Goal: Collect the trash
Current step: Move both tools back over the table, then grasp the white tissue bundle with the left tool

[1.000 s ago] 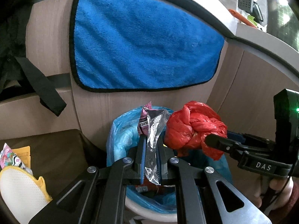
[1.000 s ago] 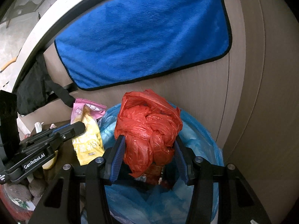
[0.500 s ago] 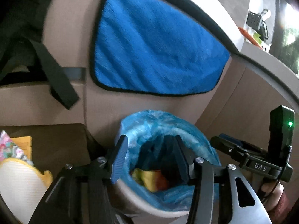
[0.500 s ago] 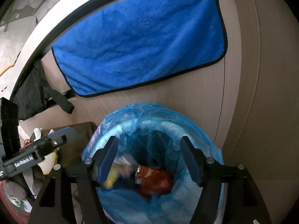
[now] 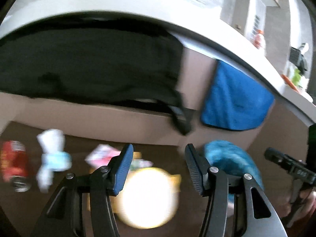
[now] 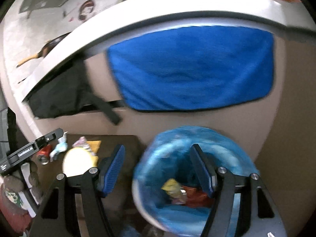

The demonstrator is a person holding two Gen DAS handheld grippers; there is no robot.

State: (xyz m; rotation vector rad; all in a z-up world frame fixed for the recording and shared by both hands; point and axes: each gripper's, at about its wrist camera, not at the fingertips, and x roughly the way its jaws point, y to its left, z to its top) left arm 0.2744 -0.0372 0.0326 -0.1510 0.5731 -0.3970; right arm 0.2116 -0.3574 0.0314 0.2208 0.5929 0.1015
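Observation:
My left gripper [image 5: 159, 148] is open and empty, over a dark brown surface [image 5: 79, 144]. On that surface lie a red can [image 5: 13, 164], a crumpled white and light-blue piece [image 5: 52, 154], a pink wrapper [image 5: 102, 155] and a round white and yellow object [image 5: 146, 197] right under the fingers. The picture is blurred. My right gripper [image 6: 158, 148] is open and empty above the blue-lined bin [image 6: 233, 148]. A yellow wrapper [image 6: 171, 187] and the red plastic bag [image 6: 195, 197] lie inside the bin. The bin [image 5: 233, 158] shows to the right of my left gripper.
A blue cloth [image 6: 189, 69] hangs on the beige panel behind the bin. A black bag with a strap [image 5: 88, 63] fills the shelf opening above the brown surface. A grey counter edge [image 6: 138, 25] runs overhead. The other gripper's body [image 6: 39, 146] juts in at left.
Both grippers opened and let go: the silver wrapper and the red bag dropped into the bin. My left gripper then swung left over the brown surface; my right drew back and up.

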